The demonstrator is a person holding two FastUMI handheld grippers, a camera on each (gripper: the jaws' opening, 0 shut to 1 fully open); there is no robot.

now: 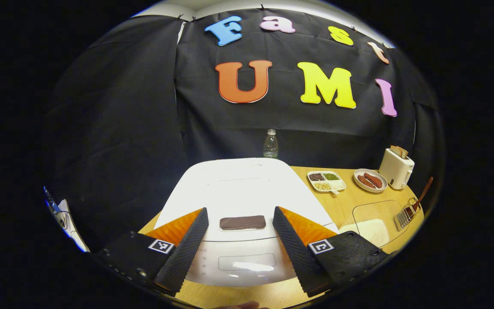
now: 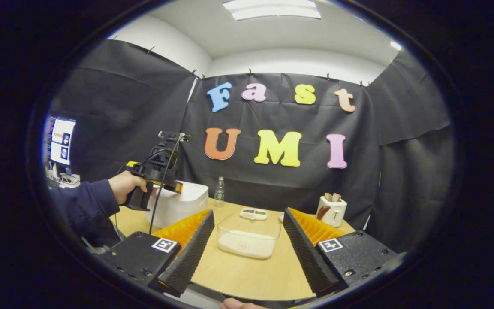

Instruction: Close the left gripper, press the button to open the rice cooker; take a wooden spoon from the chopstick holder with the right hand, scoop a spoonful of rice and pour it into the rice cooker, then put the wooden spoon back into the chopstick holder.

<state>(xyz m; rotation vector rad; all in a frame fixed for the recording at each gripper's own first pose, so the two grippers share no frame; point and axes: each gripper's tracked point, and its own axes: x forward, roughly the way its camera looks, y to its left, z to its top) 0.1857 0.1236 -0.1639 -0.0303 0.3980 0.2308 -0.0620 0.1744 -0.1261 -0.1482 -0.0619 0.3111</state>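
Wooden table | rice cooker lid down | both grippers' fingers spread wide, empty

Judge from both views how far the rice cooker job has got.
Nothing looks finished. The rice cooker lid is still down. In hand: the left tool hovers open over its front, not yet closed to press the button. Left: the wooden spoon sits in the chopstick holder; the right tool is open and empty before the rice container.
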